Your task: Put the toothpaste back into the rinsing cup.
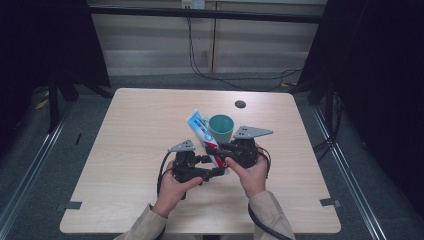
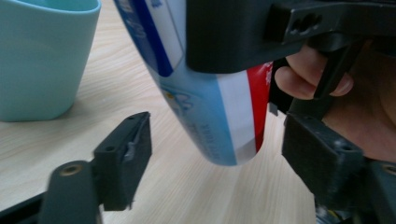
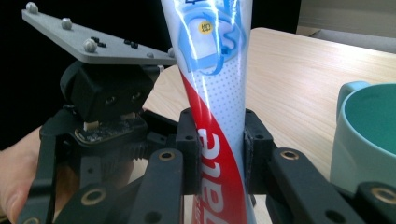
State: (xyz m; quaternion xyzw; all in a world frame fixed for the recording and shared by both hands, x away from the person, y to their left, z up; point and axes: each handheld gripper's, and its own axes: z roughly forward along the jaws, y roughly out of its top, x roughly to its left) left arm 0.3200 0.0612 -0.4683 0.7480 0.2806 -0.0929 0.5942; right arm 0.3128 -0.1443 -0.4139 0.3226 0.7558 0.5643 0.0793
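High view: my right gripper (image 1: 220,148) holds a toothpaste tube (image 1: 199,128) above the table (image 1: 125,150), with my left gripper (image 1: 212,172) just below it.

My right jaws are clenched on the tube's red lower part, and in the right gripper view they cover its sides there, while the frame cuts off its top and bottom. The tube leans up and away toward a teal cup (image 1: 221,128) that stands on the table just behind it. In the left gripper view my left jaws stand apart on either side of the tube's rounded end, not pressing it; the right gripper's black body hides the tube's middle. The print on the tube is too blurred to read.
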